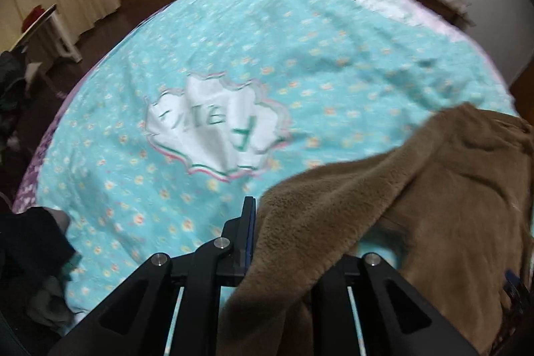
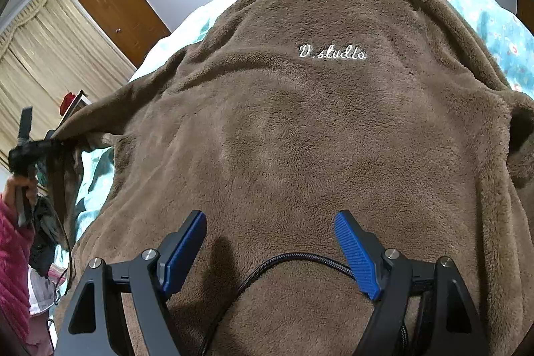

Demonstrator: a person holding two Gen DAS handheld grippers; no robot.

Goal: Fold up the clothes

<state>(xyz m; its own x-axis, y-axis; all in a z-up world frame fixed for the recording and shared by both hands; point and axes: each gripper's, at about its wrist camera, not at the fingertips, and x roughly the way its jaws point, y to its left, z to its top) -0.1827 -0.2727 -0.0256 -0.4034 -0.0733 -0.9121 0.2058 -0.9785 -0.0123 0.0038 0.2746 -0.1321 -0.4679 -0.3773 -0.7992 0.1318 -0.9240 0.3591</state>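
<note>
left gripper (image 1: 263,242): jaws apparently clamping brown fleece garment (image 2: 300,129) edge | right gripper (image 2: 270,256): jaws apart

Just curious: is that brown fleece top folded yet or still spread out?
Spread: the brown fleece top lies open across the bed, with one edge lifted.

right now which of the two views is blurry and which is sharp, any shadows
Left wrist view: motion-smeared, the turquoise bedspread print and far shelf streaked, brown fleece garment soft. Right wrist view: crisp, the embroidered lettering readable, a soft shadow on the fleece between the right gripper fingers. Both bend edges, fisheye.
</note>
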